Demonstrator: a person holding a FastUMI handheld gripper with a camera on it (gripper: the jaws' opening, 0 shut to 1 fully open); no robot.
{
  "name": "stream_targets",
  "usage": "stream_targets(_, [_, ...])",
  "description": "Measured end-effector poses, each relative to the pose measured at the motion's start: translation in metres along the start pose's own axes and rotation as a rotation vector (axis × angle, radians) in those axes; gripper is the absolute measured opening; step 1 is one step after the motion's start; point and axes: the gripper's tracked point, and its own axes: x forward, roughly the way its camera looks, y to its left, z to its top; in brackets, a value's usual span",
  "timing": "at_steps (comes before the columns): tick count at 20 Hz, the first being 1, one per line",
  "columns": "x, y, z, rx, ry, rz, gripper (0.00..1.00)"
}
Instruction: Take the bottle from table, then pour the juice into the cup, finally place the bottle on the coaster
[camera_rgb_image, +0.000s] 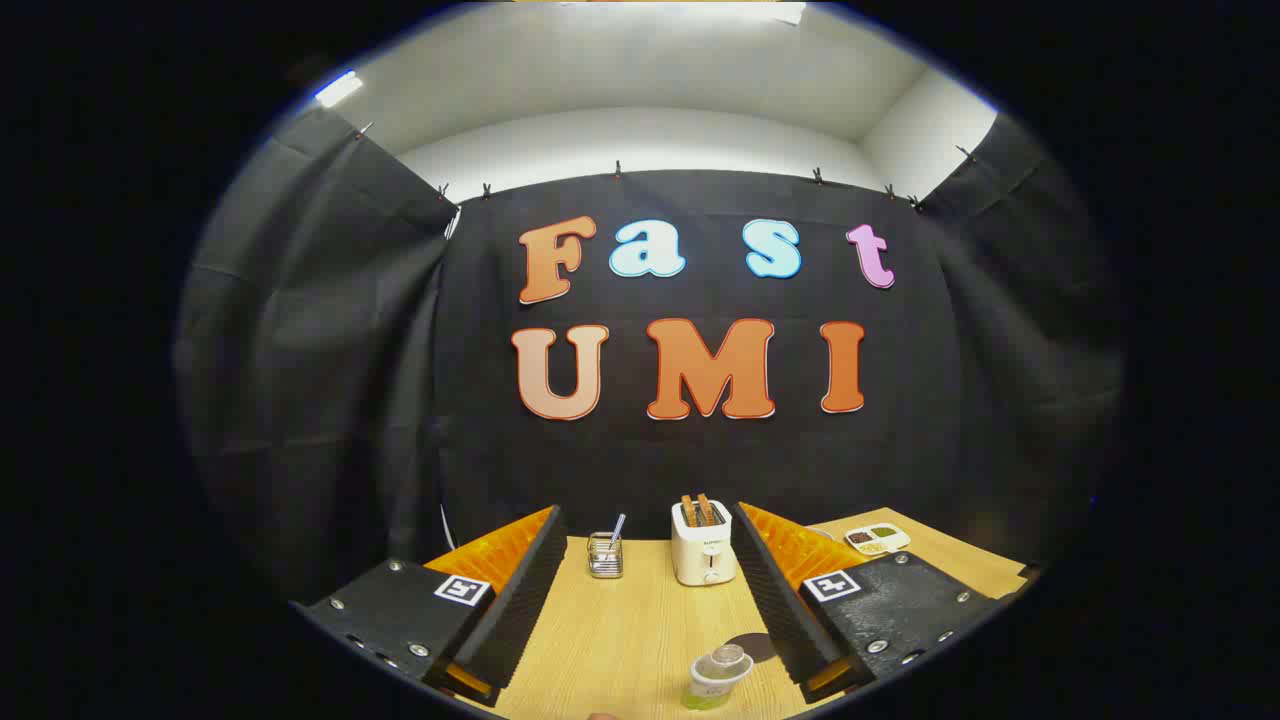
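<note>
Item one, left of centre on the pale wooden table (620, 640): a small wire-mesh metal holder (605, 556) with a thin stick or straw standing in it, well beyond your gripper (640, 655), whose fingers stand wide apart with nothing between the pads.

Item two, centre, far edge of the table: a cream two-slot toaster (704, 545) with two browned slices upright in it, against the black cloth wall.

Item three, bottom centre, the piece you want: a small clear plastic bottle (718, 678) with a pale cap and greenish juice low in it, seen from above, between the fingers but nearer the right one. Judge it light, thin-walled and likely to dent or slip under a hard squeeze. Take it across the body below the shoulder, not by the cap, and press gently. A dark round patch (752, 645) lies just behind it; coaster or shadow, you cannot tell.

Item four, right of the right finger: a small white tray (877, 539) of dark bits.
</note>
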Motion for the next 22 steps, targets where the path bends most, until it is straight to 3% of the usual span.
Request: stream_targets(22, [-0.017,-0.02,-0.007,0.023,0.032,-0.017,0.98])
